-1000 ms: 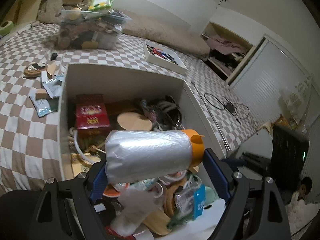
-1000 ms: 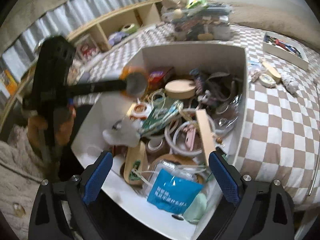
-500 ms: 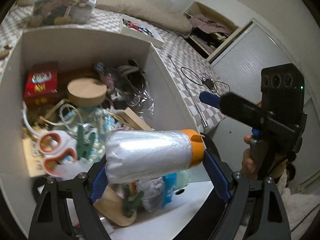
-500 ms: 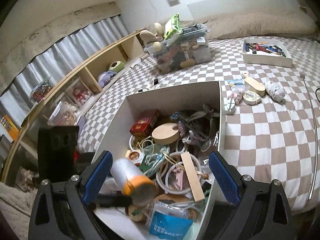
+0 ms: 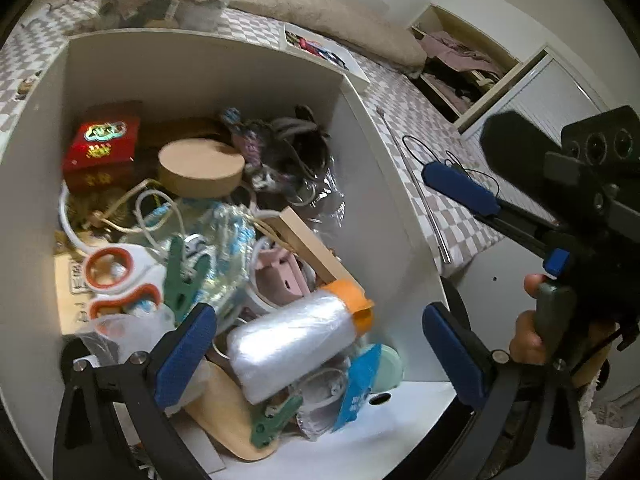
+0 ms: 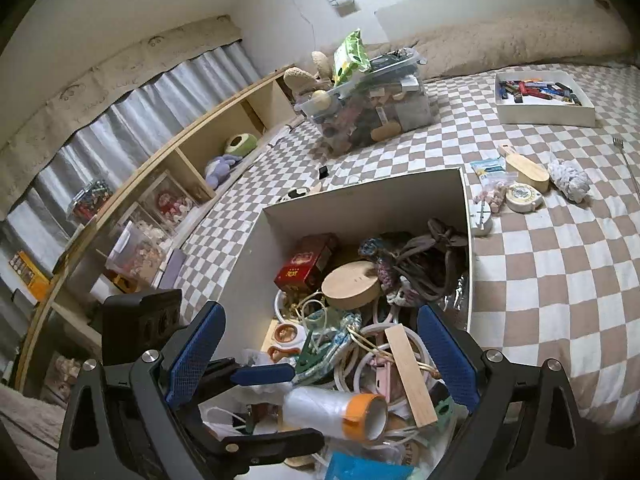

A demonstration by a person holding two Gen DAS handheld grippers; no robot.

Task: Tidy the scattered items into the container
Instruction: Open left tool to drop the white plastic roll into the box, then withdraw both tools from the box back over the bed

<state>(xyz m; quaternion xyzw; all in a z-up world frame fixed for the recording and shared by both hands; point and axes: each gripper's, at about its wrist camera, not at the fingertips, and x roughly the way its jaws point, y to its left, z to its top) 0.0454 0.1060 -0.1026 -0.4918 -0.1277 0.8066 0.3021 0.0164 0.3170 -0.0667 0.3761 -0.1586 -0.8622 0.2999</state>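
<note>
A roll of clear plastic film with an orange end [image 5: 296,340] lies tilted on the pile inside the white box [image 5: 200,72]. My left gripper [image 5: 318,348] hangs over it with its jaws opening. The roll lies between them, and neither pad touches it. My right gripper [image 6: 322,356] stands open above the box's near end [image 6: 360,208] with nothing gripped, and the roll [image 6: 332,404] shows just below it. Loose on the checked bedcover right of the box are a wooden paddle [image 6: 524,168], a round tin [image 6: 520,198], a knotted white cloth [image 6: 570,180] and small packets [image 6: 490,168].
The box holds a red carton [image 5: 100,152], a round wooden lid [image 5: 200,168], scissors [image 5: 120,280] and cords. A clear bin of odds and ends [image 6: 372,112] and a white tray [image 6: 540,116] sit further back. Shelves [image 6: 180,152] run along the left; a metal rod [image 5: 424,200] lies right.
The left jaws have spread and the roll has dropped out of them onto the pile, tipping at an angle. The right gripper's view has lifted a little to show more of the bed.
</note>
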